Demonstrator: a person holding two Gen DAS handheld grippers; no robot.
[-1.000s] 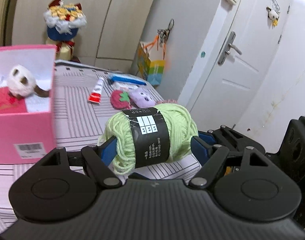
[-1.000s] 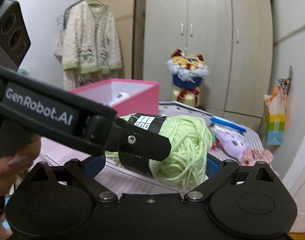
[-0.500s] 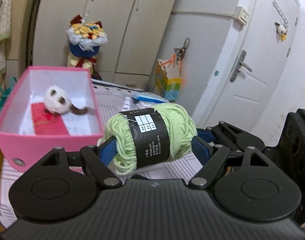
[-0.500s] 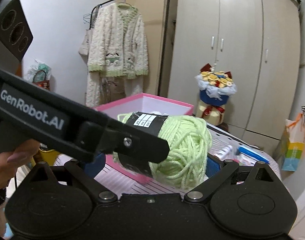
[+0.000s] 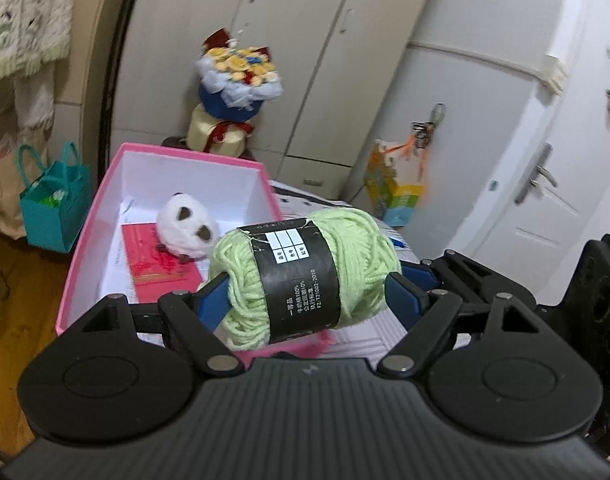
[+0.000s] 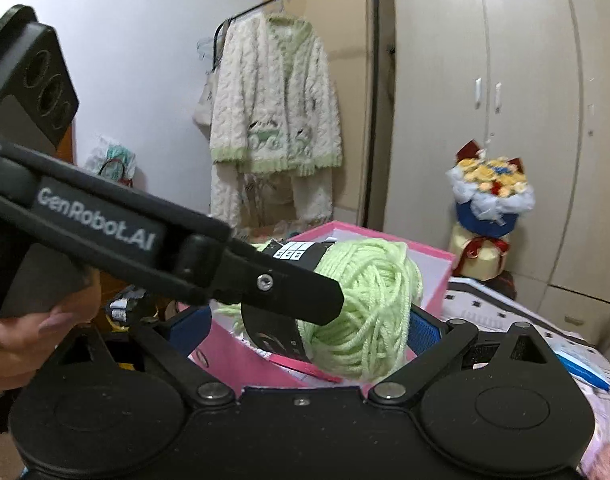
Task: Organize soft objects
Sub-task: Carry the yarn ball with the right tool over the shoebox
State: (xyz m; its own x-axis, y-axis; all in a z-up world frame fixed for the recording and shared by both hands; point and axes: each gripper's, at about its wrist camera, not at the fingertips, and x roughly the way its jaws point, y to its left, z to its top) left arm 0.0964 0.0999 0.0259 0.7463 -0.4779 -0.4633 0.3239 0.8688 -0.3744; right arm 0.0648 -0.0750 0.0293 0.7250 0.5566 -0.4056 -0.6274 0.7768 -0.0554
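A light green yarn ball (image 5: 305, 272) with a black label is clamped by both grippers at once. My left gripper (image 5: 309, 296) is shut on its ends. My right gripper (image 6: 309, 320) is shut on it too, and the yarn (image 6: 365, 304) shows between its blue pads. The left gripper's arm (image 6: 145, 248) crosses in front of the yarn in the right wrist view. The yarn hangs above the near right corner of an open pink box (image 5: 93, 240). Inside the box lie a white plush toy (image 5: 189, 230) and a red packet (image 5: 161, 264).
The box (image 6: 437, 268) stands on a striped cloth-covered table (image 5: 361, 328). A blue pen (image 6: 581, 368) lies on the table at right. A flower bouquet (image 5: 237, 76) stands behind the box, a teal bag (image 5: 53, 204) on the floor at left. A cardigan (image 6: 273, 108) hangs on a rack.
Both grippers have carried the yarn ball to the left and upward, from over the table's small items to above the pink box's near right corner. The grip has not changed.
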